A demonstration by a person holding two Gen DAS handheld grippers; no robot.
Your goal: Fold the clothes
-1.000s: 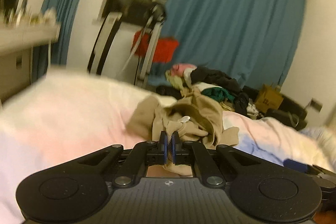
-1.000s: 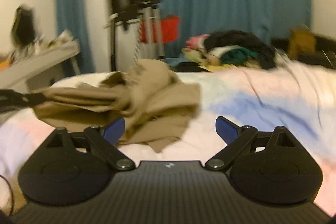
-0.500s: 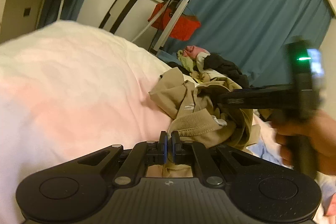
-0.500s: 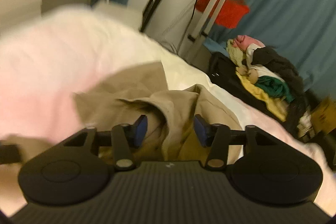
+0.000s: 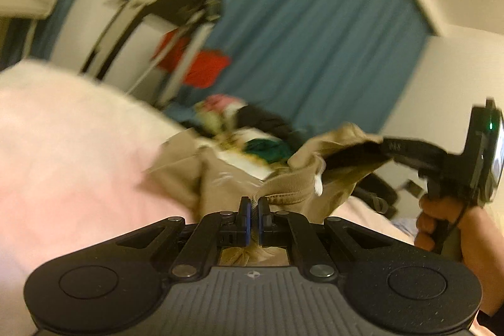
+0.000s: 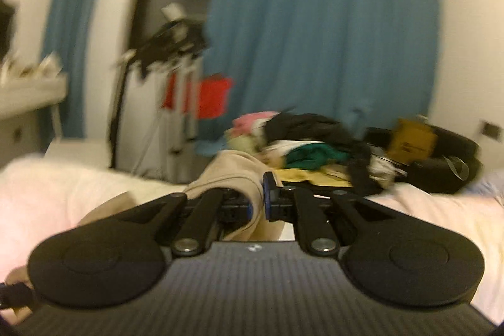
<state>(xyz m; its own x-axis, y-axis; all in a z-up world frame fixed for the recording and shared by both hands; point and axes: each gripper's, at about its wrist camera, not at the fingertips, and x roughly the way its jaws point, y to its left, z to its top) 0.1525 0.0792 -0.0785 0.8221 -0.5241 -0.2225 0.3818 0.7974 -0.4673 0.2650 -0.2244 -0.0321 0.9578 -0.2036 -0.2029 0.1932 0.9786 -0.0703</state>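
From my left wrist cam: my left gripper (image 5: 254, 207) has its jaws pinched nearly together on a ribbed edge of the tan garment (image 5: 283, 181), with the fabric bunched up between the blue pads and poking out just behind them. The rest of it trails off to the left and down onto the bed (image 5: 63, 153), which has a pale pink cover. Off to the right you can see my right gripper (image 5: 356, 158), held in my right hand (image 5: 441, 219), with another part of the same tan cloth draped over its front end, lifted clear of the bed. There's a small white tag (image 5: 318, 183) on the fabric between the two grips. Behind it all sits a clothes pile (image 5: 252, 131) with pink, black and green bits, then a blue curtain (image 5: 315, 37) and something red hanging on a rack (image 5: 201, 66). Pretty blurry overall.

From the right wrist cam: the jaws are closed narrow on a fold of the tan cloth, which humps up over the left finger and hangs down between the pads. The same pile of clothes lies right behind on the bed, plus a yellowish cardboard box (image 6: 411, 140) further right against the wall. Also blurry.
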